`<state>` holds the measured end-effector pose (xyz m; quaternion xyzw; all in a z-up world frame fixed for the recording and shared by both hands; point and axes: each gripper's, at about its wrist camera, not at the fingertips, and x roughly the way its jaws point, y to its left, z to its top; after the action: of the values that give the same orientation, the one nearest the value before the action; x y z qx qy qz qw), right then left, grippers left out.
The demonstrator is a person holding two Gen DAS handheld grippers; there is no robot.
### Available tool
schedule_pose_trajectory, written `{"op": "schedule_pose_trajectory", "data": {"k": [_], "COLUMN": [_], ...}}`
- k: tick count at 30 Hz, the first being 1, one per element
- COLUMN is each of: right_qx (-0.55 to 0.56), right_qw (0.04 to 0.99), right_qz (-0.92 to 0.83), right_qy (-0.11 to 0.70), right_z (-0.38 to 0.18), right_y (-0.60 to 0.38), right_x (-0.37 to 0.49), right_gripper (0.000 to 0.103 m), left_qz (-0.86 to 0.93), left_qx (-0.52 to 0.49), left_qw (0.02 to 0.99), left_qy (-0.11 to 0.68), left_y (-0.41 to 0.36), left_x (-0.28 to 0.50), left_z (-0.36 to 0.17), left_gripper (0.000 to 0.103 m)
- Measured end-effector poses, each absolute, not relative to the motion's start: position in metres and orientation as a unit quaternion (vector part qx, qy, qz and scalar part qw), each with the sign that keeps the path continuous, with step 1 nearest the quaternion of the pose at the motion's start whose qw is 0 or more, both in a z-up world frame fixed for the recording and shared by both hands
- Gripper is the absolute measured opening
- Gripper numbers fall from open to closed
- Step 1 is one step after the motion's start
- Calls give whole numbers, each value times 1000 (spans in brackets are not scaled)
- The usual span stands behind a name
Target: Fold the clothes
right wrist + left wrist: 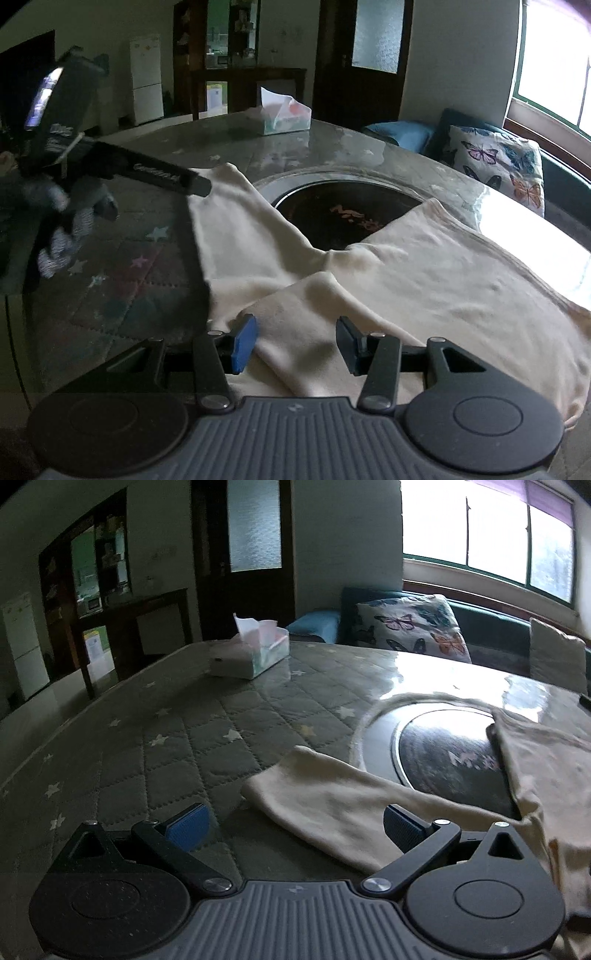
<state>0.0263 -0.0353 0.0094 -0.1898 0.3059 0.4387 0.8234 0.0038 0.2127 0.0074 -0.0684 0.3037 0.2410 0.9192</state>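
A cream long-sleeved top (443, 277) lies spread on the quilted star-print table cover (166, 746). One sleeve (332, 805) stretches out to the left, and its cuff end lies between the blue pads of my left gripper (295, 827), which is open wide and not touching it. In the right wrist view one dark finger (166, 177) of that left gripper reaches over the same sleeve (236, 229). My right gripper (295, 343) hovers over a raised fold (306, 302) of the top near its front edge. Its jaws stand half apart astride the fold without pinching it.
A dark round inset (450, 757) in the table is partly covered by the top. A tissue box (251, 653) stands at the far side. Beyond the table are a butterfly cushion (417, 627) on a sofa and a window. A striped sleeve (66, 229) shows at the left.
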Motion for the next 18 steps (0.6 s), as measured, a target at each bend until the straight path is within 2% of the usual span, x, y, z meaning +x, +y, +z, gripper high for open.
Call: {"op": "schedule_pose_trajectory", "data": {"k": [6, 11, 12, 14, 16, 18], "right_qx": [-176, -161, -158, -152, -146, -138], "right_qw": [832, 841, 843, 846, 850, 855], "right_qz": [437, 428, 426, 419, 411, 402], "right_qy": [294, 288, 289, 291, 295, 299], "right_z": [23, 32, 34, 35, 35, 34], "right_y": [-46, -57, -60, -65, -72, -79], "right_x": [24, 24, 24, 24, 25, 25], "right_gripper": [50, 50, 50, 50, 50, 50], "left_qz": [259, 266, 266, 262, 252, 241], "left_qx": [-100, -126, -124, -125, -134, -139], "left_qw": [911, 904, 905, 907, 910, 916], "left_qy": [305, 311, 309, 306, 301, 291], "left_y": [236, 250, 251, 252, 251, 247], "left_x": [13, 16, 16, 15, 12, 9], "left_z": [3, -4, -5, -5, -2, 5], "left_gripper": [78, 47, 43, 18, 9, 7]}}
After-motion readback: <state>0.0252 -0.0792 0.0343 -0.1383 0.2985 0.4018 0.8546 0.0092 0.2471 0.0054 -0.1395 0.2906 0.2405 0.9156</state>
